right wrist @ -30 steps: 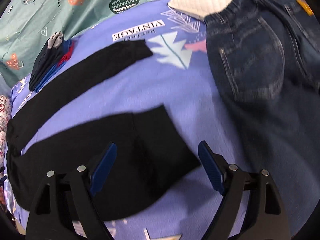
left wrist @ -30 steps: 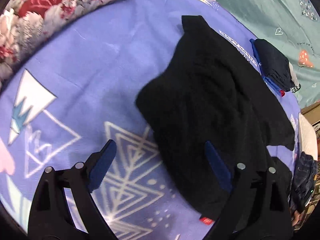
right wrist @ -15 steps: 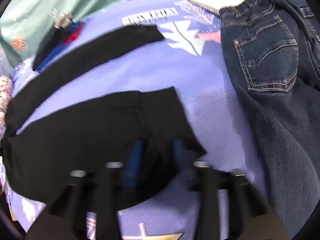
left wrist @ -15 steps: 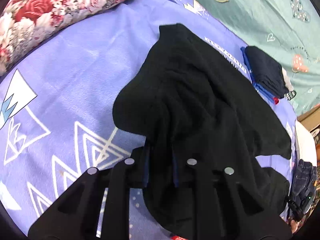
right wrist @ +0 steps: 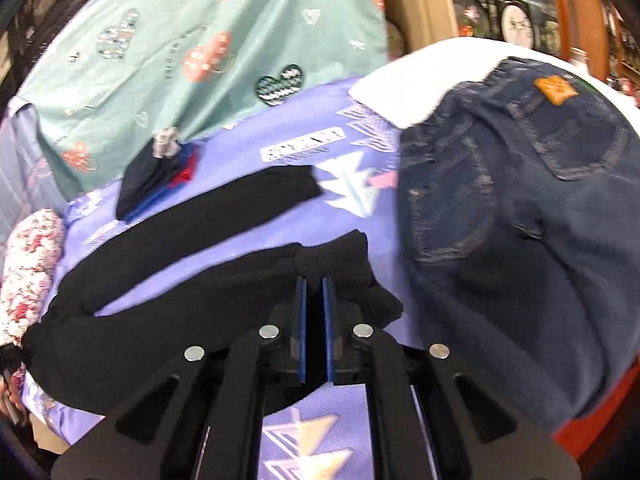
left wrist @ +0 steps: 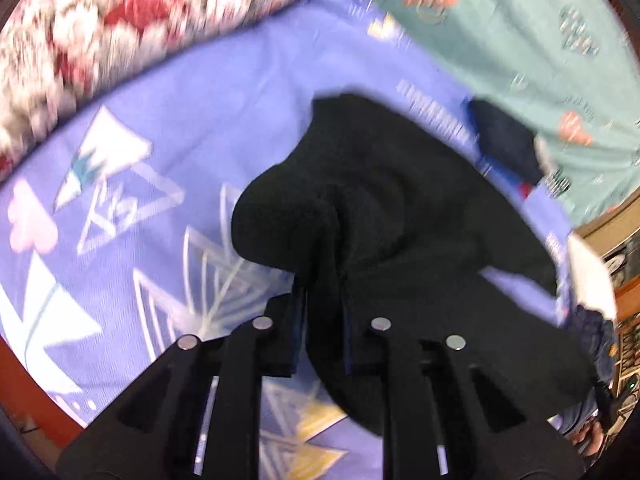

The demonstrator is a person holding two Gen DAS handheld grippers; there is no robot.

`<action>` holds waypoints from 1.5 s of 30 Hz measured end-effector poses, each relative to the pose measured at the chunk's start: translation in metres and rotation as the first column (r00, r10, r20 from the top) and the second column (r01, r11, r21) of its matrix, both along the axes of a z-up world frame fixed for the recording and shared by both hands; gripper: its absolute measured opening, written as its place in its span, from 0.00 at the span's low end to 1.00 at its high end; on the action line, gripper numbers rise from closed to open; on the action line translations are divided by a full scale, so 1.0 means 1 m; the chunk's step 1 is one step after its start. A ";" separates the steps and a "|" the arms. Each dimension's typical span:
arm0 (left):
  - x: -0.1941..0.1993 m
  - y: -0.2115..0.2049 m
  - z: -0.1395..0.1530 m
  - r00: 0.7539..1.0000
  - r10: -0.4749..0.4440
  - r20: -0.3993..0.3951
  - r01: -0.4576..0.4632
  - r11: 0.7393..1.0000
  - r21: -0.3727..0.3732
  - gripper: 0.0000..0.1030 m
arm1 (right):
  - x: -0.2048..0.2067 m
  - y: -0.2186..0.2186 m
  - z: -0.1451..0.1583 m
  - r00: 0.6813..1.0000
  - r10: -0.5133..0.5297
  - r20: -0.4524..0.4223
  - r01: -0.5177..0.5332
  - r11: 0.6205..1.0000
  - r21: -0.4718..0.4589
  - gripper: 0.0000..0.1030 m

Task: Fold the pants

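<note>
Black pants (left wrist: 400, 208) lie spread on a purple patterned sheet (left wrist: 180, 120). My left gripper (left wrist: 324, 300) pinches a bunched fold near their waist end; its jaws are easing open slightly with the cloth still pressed between the blue pads. In the right wrist view the same pants (right wrist: 160, 320) stretch to the left, one leg (right wrist: 208, 208) lying farther back. My right gripper (right wrist: 314, 284) is closing on the hem end of the nearer leg, with cloth gathered between its pads and lifted off the sheet.
Dark blue jeans (right wrist: 500, 240) lie to the right, partly on a white pillow (right wrist: 420, 80). A folded dark garment pile (right wrist: 152, 176) sits at the back by a teal sheet (right wrist: 180, 60). A floral pillow (left wrist: 120, 20) borders the left side.
Both grippers went from wide open to shut on the black pants. Each has since lifted, pulling the cloth up into folds; the views are blurred by motion.
</note>
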State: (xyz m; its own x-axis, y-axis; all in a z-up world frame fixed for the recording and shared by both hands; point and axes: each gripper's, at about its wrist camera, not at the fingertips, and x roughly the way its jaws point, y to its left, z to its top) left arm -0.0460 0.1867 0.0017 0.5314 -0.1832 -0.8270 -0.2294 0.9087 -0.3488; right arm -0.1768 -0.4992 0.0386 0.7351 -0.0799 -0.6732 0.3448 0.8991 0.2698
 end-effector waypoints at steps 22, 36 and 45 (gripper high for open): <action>-0.003 -0.090 -0.027 0.953 -0.290 -0.085 0.303 0.912 0.277 0.79 | 0.053 0.065 -0.095 0.935 0.186 -0.303 -0.177 0.983 0.056 0.57; 0.204 -0.030 0.045 0.962 -0.270 0.037 0.240 0.905 0.350 0.94 | 0.170 0.194 -0.046 0.871 0.491 0.005 -0.488 0.865 0.118 0.74; 0.265 -0.064 -0.009 0.881 -0.457 -0.123 0.464 0.784 0.411 0.18 | 0.196 0.236 -0.077 0.818 0.575 0.001 -0.568 0.808 0.158 0.74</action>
State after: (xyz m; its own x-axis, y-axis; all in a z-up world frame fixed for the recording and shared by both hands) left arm 0.2189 0.1224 -0.0068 0.4585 -0.0395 -0.8878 0.2515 0.9639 0.0869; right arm 0.0196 -0.2627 -0.0383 0.5862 0.4456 -0.6767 -0.2039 0.8894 0.4090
